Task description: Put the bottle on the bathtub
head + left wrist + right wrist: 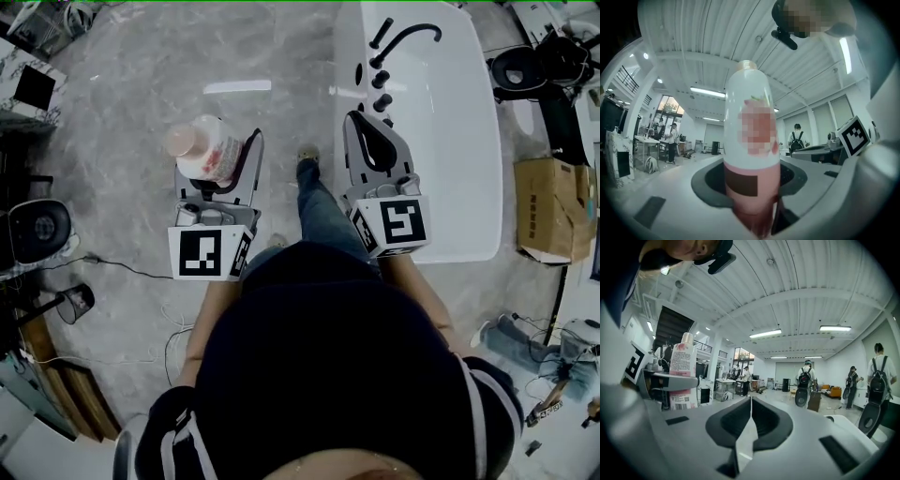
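**Bottle held on the left, bathtub waiting on the right**

Grey marble floor (141, 122) fills most of the head view, and the left gripper view shows a big hall with a white ribbed ceiling behind. On the right side stands the long white bathtub (469, 141), with a curved black faucet (408, 37) and a row of black knobs on its near ledge. The person stands between, one leg in blue jeans (319, 206) pointing forward.

The left gripper (222, 150) has its jaws standing wide and closed on the white and pink plastic bottle (752, 154), low on its body, so most of the bottle rises above the jaws. The bottle is upright, over the floor at the left of the leg and well apart from the bathtub. The right gripper (358, 122) hangs over the near edge of the tub with its jaws pressed together and nothing between them.

The step in hand, as I judge it, is to carry the bottle across to the tub. To do it well, the bottle should stay upright, because the grip is low and the tall top can tip. A flat, bare part of the ledge, away from the knobs, seems the safest place. The base should sit fully on the ledge before the jaws open. The empty right gripper is better moved aside, so it does not block the way.
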### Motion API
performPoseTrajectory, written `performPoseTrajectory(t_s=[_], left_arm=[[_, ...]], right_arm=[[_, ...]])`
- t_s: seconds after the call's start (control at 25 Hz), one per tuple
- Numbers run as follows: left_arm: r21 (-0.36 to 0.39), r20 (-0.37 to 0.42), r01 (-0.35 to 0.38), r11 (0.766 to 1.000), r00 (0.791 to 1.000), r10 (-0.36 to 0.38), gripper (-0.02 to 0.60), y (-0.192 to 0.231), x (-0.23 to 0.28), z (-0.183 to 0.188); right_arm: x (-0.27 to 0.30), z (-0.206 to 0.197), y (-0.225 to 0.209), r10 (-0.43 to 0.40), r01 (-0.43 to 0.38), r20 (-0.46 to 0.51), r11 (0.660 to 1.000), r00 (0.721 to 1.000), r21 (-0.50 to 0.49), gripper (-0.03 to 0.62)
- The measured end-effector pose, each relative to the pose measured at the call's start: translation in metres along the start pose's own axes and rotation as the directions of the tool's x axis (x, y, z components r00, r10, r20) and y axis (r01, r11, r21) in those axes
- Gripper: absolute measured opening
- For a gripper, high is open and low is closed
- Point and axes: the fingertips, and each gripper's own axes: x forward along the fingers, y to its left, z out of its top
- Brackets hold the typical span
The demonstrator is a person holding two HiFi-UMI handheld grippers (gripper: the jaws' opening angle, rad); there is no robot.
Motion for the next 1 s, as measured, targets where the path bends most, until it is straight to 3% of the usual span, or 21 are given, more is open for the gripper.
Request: performPoseTrajectory(t_s=[0.24,0.52,0.72,1.0], left_arm=[[0.02,0.008,0.03,0.999,1.0,-0.03,0.233,0.012,0.098,-0.005],[0.028,0.084,0.046,0.999,0.995,-0.049,0.233,0.04,0.247,0.018],[0.01,0.062,0.04,0.999,0.997,-0.041,0.233,0.053,0.339,0.007],[-0.004,0.033,0.067,0.998,0.997,-0.067,0.233,0.053,0.427,-0.007]], right_arm=[[0.081,0.004,-0.067,-0.006,0.006,0.032,1.0,0.999,-0.002,0.028],[0.2,0.021,-0.161,0.014,-0.012,0.033,0.998,0.999,-0.054,0.028],[0.264,0.015,-0.223,0.02,-0.019,0.01,0.998,1.0,-0.061,0.028],[0.312,0.006,-0.295,-0.019,0.019,0.0,0.999,1.0,-0.046,0.028]])
